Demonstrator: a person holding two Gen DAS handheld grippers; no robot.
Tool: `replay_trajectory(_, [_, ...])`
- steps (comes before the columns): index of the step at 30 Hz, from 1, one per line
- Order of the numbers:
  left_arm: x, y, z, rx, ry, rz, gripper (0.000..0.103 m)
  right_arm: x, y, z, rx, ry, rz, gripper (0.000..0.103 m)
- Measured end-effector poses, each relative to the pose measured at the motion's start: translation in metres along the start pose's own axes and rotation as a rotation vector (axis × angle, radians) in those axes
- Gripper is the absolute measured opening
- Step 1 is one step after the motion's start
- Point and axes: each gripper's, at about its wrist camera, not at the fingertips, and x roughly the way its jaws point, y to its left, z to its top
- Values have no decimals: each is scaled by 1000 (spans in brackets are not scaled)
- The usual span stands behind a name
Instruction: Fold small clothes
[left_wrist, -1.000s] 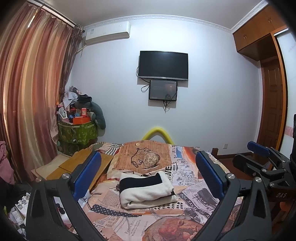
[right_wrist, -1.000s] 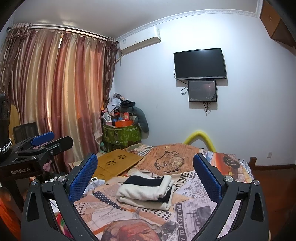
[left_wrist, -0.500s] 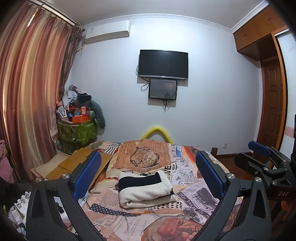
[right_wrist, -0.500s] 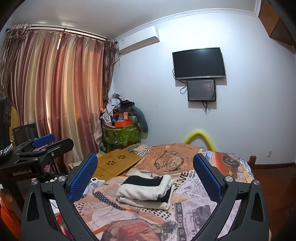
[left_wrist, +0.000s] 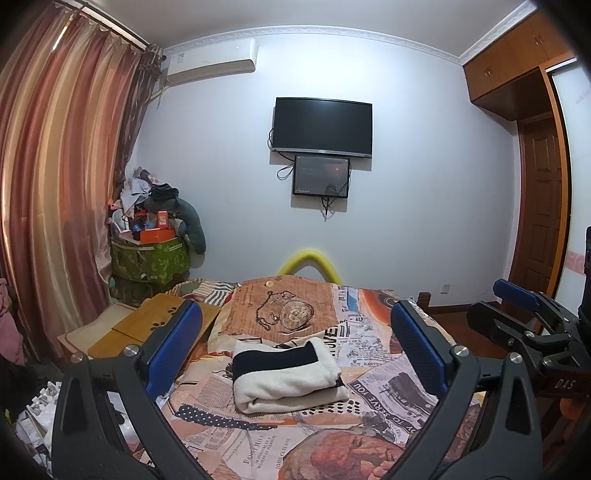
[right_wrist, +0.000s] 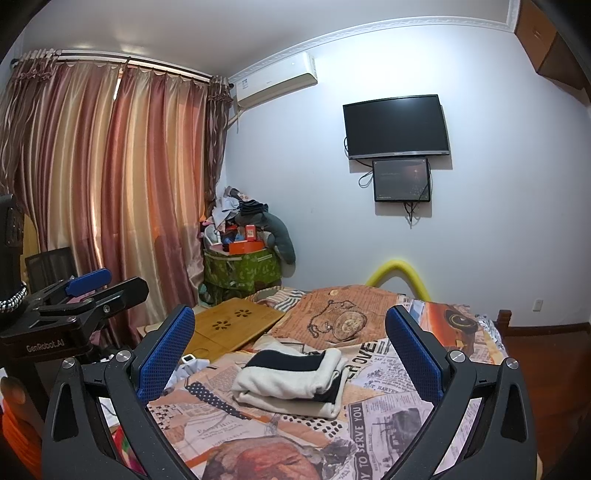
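A folded cream and dark navy garment (left_wrist: 286, 374) lies on the bed's newspaper-print cover (left_wrist: 373, 391), between my spread blue pads. It also shows in the right wrist view (right_wrist: 291, 380). My left gripper (left_wrist: 293, 354) is open and empty, held back above the near part of the bed. My right gripper (right_wrist: 290, 354) is open and empty too, at about the same distance from the garment. The right gripper shows at the right edge of the left wrist view (left_wrist: 532, 325), and the left gripper at the left edge of the right wrist view (right_wrist: 77, 299).
A wooden lap tray (right_wrist: 231, 328) lies at the bed's left edge. A green box piled with clutter (left_wrist: 149, 254) stands in the corner by the curtains (left_wrist: 55, 184). A TV (left_wrist: 321, 125) hangs on the far wall. A wooden door (left_wrist: 543, 218) is at right.
Both grippers have drifted slightly, staying open. The garment has not moved.
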Motion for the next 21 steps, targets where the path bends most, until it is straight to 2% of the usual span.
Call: replay_trajectory(21, [4,8,-2,-22,33,-32,103,2,3,-1,12,16,-9,102])
